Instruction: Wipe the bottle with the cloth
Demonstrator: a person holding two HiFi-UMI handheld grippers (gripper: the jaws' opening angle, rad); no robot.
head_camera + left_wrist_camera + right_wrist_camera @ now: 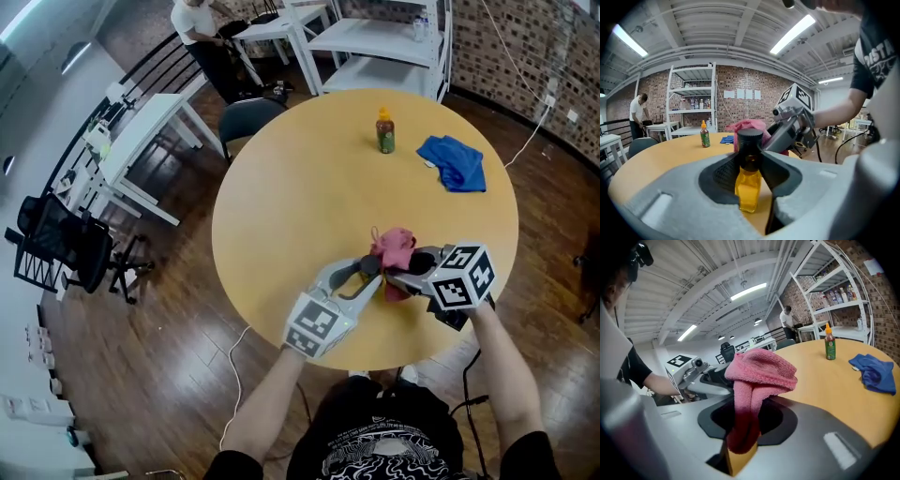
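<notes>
A small bottle [749,185] of yellow liquid with a black cap stands upright in the left gripper view, my left gripper [750,161] shut on its dark neck. My right gripper [743,430] is shut on a pink cloth [761,371], which bunches up above the jaws. In the head view both grippers meet over the near part of the round table [300,206]. There the pink cloth [394,246] lies just past the tips of the left gripper [373,268] and the right gripper [401,274] and hides the bottle. I cannot tell whether cloth and bottle touch.
A green bottle with an orange cap [385,131] stands at the table's far side, a blue cloth [455,161] to its right. A chair [246,114] sits at the far edge. White shelves [375,42], a white desk [141,141] and a person [202,37] are beyond.
</notes>
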